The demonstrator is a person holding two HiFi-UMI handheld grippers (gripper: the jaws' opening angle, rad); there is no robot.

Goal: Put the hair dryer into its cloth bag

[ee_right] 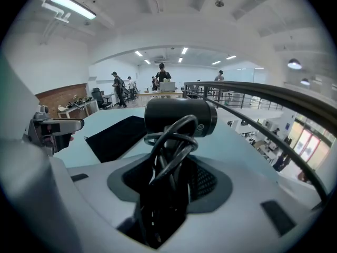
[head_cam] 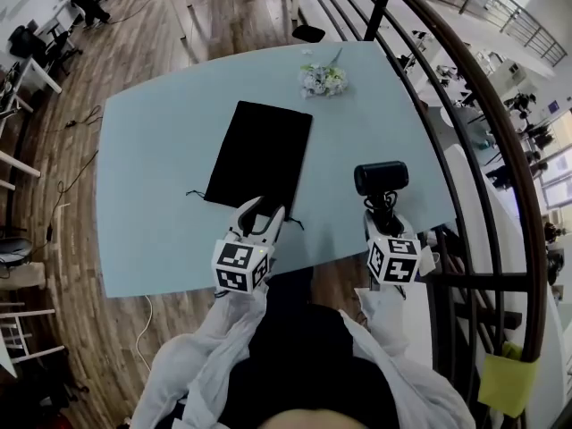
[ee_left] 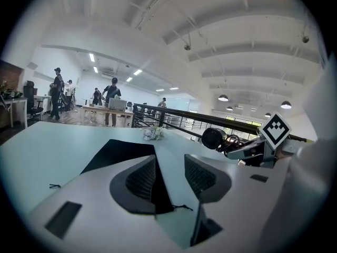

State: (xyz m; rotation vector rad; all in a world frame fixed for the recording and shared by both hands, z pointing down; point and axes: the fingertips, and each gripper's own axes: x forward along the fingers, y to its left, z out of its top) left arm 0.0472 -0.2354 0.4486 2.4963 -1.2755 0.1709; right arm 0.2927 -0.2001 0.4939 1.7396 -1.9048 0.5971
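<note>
Hair dryer [head_cam: 382, 179] handling is best judged from the widest thing down. A pale blue table [head_cam: 161, 150], smooth and matte, is spread under everything. On it a black cloth bag [head_cam: 261, 155] is laid flat: rectangular, thin and limp. It is expected to sag and fold when lifted, so its near hem, by the drawstring [head_cam: 192, 193], would have to be pinched and held wide. The left gripper [ee_left: 168, 175] is seen with jaws well apart and nothing pressed between the pads; the bag's near edge lies just below them.

The dryer, a black rigid barrel with a smooth plastic shell, is held over the table's near right part, apart from the bag. It is clamped in the right gripper [ee_right: 168, 186], whose jaws are closed partway on what appears to be the handle, wrapped in looped cord [ee_right: 171, 141]. It is judged moderately heavy, top-heavy and somewhat slippery; the rubbery cord may shift in the grip. A small bunch of white flowers [head_cam: 323, 79] lies near the far edge.
</note>
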